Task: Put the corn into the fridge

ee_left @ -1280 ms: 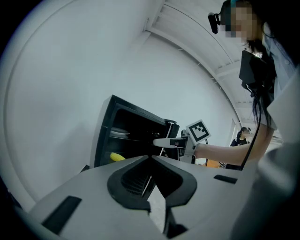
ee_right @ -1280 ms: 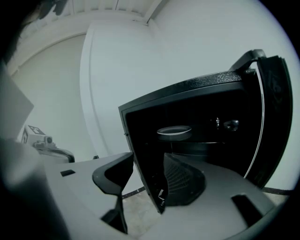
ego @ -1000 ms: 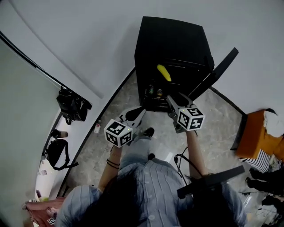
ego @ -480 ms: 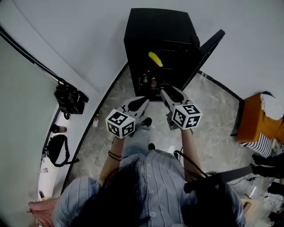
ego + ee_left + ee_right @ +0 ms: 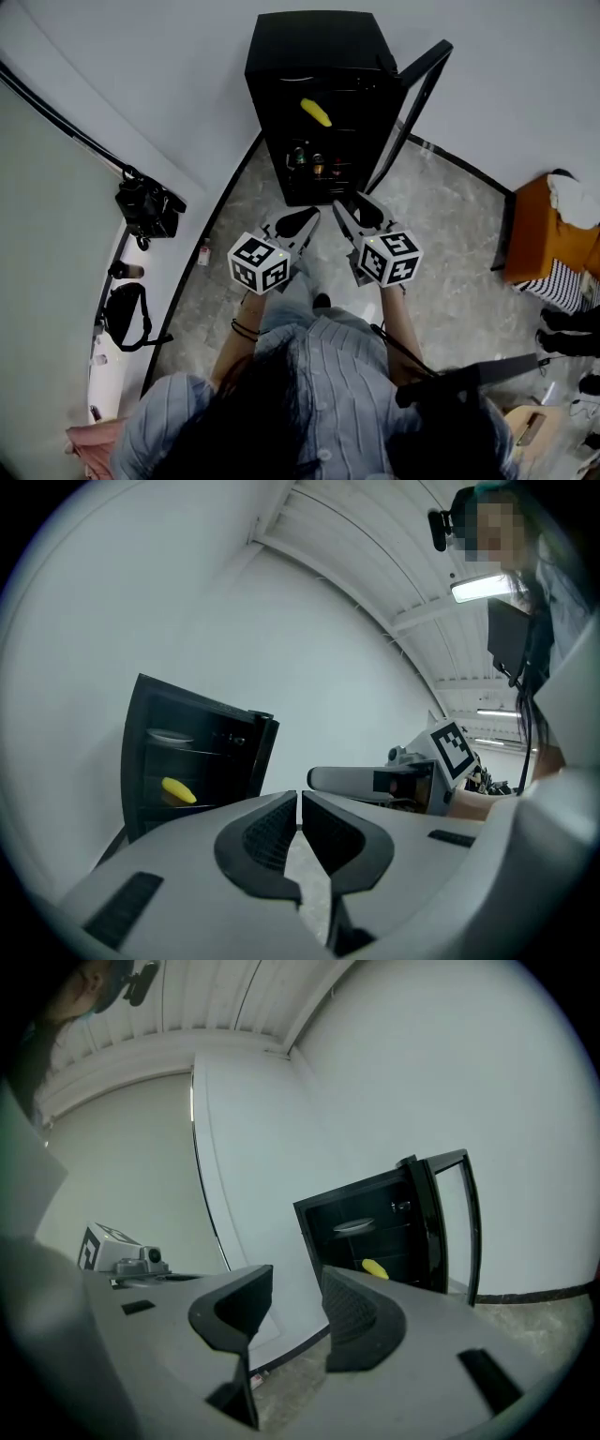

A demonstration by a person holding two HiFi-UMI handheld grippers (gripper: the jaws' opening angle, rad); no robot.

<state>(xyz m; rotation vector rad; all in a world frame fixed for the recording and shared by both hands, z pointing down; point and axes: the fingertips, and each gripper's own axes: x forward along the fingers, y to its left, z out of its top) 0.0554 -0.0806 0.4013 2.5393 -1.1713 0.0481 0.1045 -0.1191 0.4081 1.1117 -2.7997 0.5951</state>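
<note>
The corn (image 5: 316,112) already lies inside the fridge (image 5: 309,42), so the main step looks done. As I judge it, only shutting the door remains.

Nearest, at the lower middle of the head view, the person holds both tools side by side. They point toward the fridge and are well apart from it. The left tool (image 5: 307,217) has its jaws together, with only a thin slit between the pads and nothing in them. The right tool (image 5: 354,208) has its jaws apart with a clear gap. They have just been closing a little, and nothing is between them; in its own view only wall and floor show through the gap. Neither tool touches anything.

Beyond them, bare floor (image 5: 450,262) runs up to the fridge at the top middle of the frame. Its door (image 5: 412,108) stands open, swung toward the right of the picture. The corn rests on a middle shelf. Bottles (image 5: 309,161) stand on the shelf below it, and a plate (image 5: 354,1225) sits on the shelf above.
</note>
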